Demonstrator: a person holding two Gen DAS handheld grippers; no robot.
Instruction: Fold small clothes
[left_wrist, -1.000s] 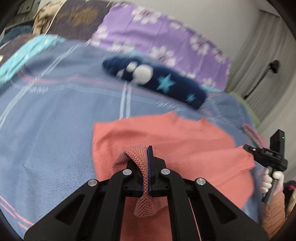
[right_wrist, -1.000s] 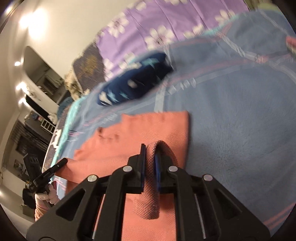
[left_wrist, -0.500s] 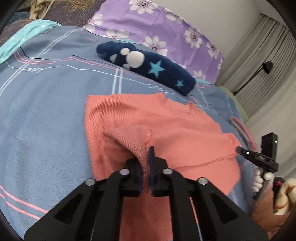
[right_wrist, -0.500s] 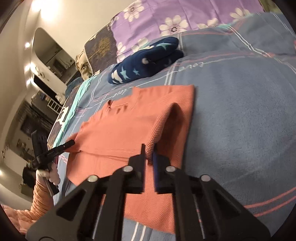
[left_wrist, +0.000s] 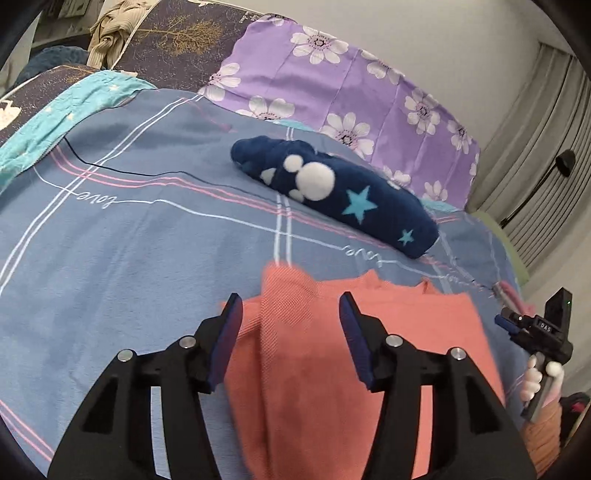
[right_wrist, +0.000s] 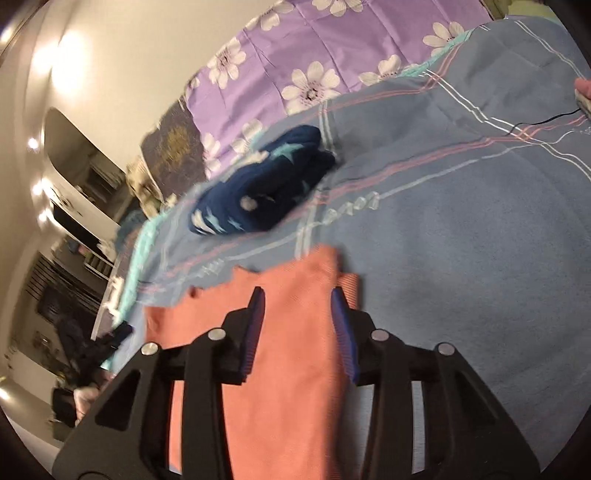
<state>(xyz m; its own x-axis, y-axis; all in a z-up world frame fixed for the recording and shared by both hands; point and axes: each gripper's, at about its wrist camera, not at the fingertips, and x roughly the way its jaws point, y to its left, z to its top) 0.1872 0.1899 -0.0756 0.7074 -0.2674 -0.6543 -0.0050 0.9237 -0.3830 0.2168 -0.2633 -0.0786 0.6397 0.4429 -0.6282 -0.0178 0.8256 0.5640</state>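
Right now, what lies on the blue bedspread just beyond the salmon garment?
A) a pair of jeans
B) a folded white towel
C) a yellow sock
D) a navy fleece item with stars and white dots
D: a navy fleece item with stars and white dots lies on the blue bedspread, beyond the salmon garment and in front of the purple floral cover.

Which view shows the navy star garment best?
Left wrist: the navy garment is sharp and whole there, lying on the blue sheet beyond the salmon top, with its white dots and teal stars clear. The right wrist view shows it too, but motion-blurred, its pattern smeared.
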